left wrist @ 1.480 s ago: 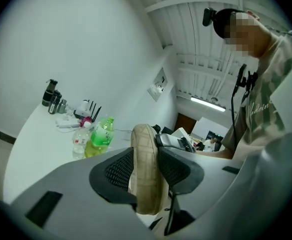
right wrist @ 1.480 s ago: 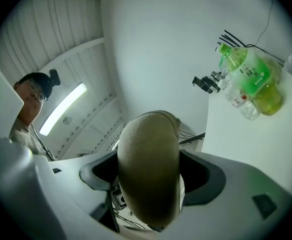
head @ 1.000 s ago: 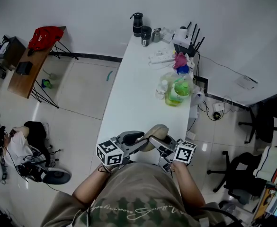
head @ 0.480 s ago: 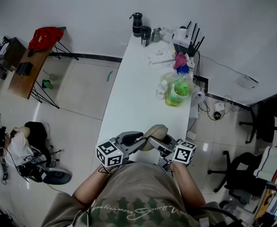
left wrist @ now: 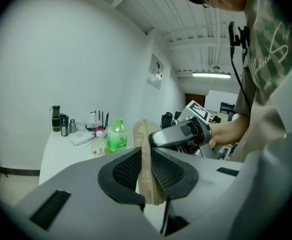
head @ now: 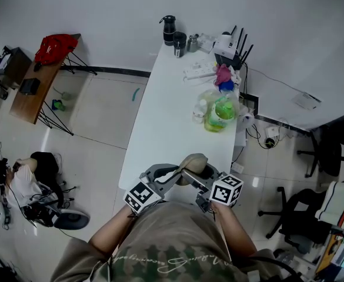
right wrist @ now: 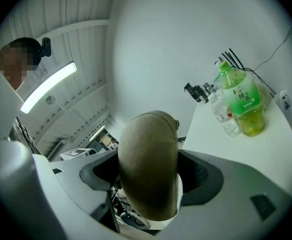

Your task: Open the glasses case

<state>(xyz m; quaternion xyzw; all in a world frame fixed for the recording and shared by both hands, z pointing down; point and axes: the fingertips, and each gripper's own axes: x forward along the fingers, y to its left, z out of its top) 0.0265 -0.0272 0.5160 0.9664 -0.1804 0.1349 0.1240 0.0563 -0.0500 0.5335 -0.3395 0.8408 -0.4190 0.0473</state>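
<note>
A long white surface runs from the person out to the far wall, with pale tiled floor on either side. At its near end, just in front of the person's chest, both tools meet on the tan glasses case.

The right hand-held gripper is clamped across the rounded body of the case, one jaw on each side, and the domed end of the case sticks out beyond the pads. The left hand-held gripper comes in from the left. Its jaws have just been closing and now pinch a thin tan edge of the case between the ribbed pads. In the head view the two marker cubes sit near each other, left and right, with the case between and just beyond them. Whether the case touches the surface cannot be told.

Farther along the right side of the surface stands a green bottle among clear plastic wrapping. At the far end are a white router with black antennas and, to its left, a black flask.
</note>
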